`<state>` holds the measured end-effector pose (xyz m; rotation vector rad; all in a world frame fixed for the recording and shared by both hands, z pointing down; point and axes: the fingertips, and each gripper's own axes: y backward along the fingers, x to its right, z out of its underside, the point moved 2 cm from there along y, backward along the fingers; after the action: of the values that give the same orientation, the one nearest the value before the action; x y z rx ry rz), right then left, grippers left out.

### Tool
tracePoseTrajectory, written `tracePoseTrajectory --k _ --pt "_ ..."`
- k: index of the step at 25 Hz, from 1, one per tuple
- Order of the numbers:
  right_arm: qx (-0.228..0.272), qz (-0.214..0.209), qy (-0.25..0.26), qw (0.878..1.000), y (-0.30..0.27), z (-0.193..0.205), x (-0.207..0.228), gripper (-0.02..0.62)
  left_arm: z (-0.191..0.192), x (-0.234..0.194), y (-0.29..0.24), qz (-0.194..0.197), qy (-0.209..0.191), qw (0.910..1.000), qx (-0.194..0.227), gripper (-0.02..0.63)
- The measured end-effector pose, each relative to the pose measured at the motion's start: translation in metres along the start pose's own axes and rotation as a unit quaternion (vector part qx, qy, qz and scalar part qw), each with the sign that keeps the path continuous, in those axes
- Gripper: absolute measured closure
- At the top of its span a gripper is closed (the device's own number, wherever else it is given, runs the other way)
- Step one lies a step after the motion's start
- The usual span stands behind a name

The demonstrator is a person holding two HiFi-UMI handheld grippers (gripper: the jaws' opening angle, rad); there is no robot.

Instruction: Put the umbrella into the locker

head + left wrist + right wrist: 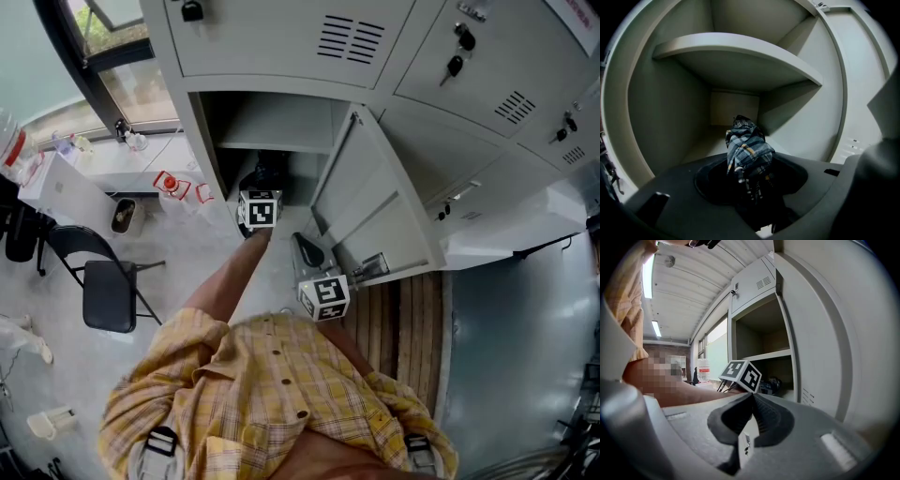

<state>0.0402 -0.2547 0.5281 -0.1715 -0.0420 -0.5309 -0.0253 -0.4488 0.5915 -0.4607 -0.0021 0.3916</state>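
Note:
The umbrella (747, 149) is a folded plaid one, blue-grey with yellow stripes. My left gripper (751, 183) is shut on it and holds it inside the open locker (740, 65), under the shelf and above the compartment floor. In the head view the left gripper's marker cube (260, 208) sits at the locker mouth, and the umbrella (265, 176) shows as a dark shape just inside. My right gripper (752, 397) is shut with nothing in it and hangs beside the open locker door (370, 211). Its view also catches the left gripper's cube (740, 376).
The open door (825, 333) stands close on the right of the right gripper. Shut lockers with keys (457, 52) lie to the right. A black folding chair (105, 286) and a white table (66, 187) stand at the left. Wooden slats (403, 323) cover the floor below the door.

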Motion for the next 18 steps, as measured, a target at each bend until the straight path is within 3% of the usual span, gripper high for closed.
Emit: tracePoseTrajectory --k 8,13,18 --pt "0.001 0.008 -0.002 1.0 0.003 -0.001 0.005 0.597 0.017 -0.005 -0.023 -0.004 0.012 0.9997 -0.019 0.413" --pt "-0.001 0.007 -0.002 1.0 0.003 0.0 0.006 0.597 0.013 -0.007 -0.023 -0.019 -0.012 0.9993 -0.029 0.41" --pt "-0.007 0.0 -0.001 1.0 0.003 0.003 0.003 0.597 0.02 -0.005 -0.038 -0.007 -0.015 0.9986 -0.049 0.393"
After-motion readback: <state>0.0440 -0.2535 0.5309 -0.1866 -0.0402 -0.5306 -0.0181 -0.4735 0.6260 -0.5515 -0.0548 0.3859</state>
